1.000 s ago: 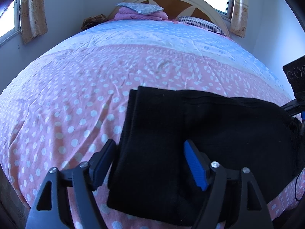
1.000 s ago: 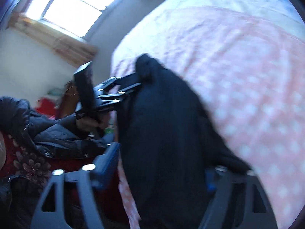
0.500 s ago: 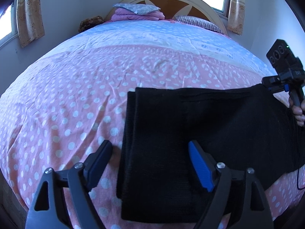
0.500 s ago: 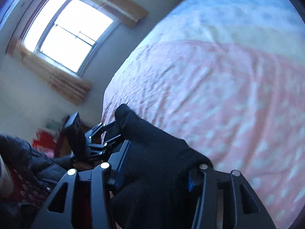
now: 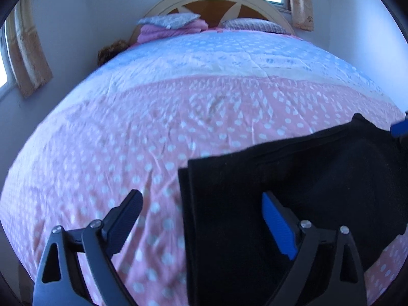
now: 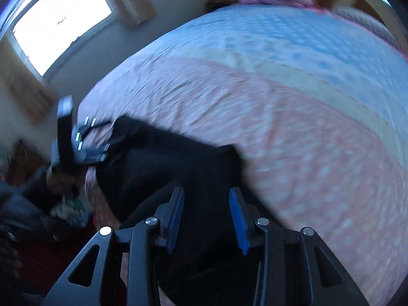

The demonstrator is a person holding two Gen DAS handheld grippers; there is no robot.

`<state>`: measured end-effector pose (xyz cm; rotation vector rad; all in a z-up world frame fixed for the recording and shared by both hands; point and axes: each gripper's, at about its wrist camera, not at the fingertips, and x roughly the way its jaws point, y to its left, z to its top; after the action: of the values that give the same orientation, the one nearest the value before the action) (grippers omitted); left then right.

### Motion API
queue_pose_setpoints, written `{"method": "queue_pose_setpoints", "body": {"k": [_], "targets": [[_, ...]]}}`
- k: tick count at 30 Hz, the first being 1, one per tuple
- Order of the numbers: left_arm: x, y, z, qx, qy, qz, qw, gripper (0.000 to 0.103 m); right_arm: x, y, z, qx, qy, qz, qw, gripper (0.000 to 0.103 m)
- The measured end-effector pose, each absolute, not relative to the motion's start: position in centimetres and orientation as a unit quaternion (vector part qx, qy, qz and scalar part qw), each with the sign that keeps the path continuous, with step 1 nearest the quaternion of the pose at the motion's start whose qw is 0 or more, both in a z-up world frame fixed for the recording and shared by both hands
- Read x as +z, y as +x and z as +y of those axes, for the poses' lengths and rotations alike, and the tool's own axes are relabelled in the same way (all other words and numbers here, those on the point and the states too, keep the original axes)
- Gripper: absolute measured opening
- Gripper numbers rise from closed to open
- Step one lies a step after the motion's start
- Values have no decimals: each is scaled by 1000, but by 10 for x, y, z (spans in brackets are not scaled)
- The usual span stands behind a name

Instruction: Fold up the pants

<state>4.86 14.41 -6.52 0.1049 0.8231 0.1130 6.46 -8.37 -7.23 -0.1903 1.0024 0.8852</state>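
The left gripper (image 5: pixel 201 219) was spread wide, its two fingers well apart and gripping nothing, angled forward and low. The right gripper (image 6: pixel 206 216) pointed forward and down too, its blue-padded fingers (image 6: pixel 238 219) parted with a clear gap between them, nothing clamped, the view blurred.

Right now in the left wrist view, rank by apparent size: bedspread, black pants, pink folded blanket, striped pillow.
1. bedspread
2. black pants
3/4. pink folded blanket and striped pillow: look alike, both far from the camera, so unranked.

Polka-dot bed (image 5: pixel 153 132), arched headboard (image 5: pixel 216 0), sunlit curtained windows (image 6: pixel 61 23)
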Motion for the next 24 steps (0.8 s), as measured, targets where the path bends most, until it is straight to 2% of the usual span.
{"method": "queue_pose_setpoints", "body": {"k": [4,9,11,16,18,20,21,24], "targets": [[-69,62,141,39,84,391,916,96,-118,60,-42,297,-128,463,825,36],[-61,81,152,39,95,402,910,96,-126,82,-18,243,-123,423,864,36],[-56,83,160,26,81,416,906,96,-122,83,-19,249,-119,420,865,37],[-47,66,168,9,90,386,918,96,-73,44,-53,281,-97,383,874,37],[-56,74,164,22,94,398,912,96,-76,28,-50,248,-163,382,875,38],[-63,86,159,37,83,409,908,96,-107,37,-38,172,-260,405,859,38],[-64,89,157,40,72,411,908,96,-117,43,-37,162,-260,413,858,38],[-69,101,155,42,74,420,904,100,-127,76,-50,163,-156,431,874,39]]}}
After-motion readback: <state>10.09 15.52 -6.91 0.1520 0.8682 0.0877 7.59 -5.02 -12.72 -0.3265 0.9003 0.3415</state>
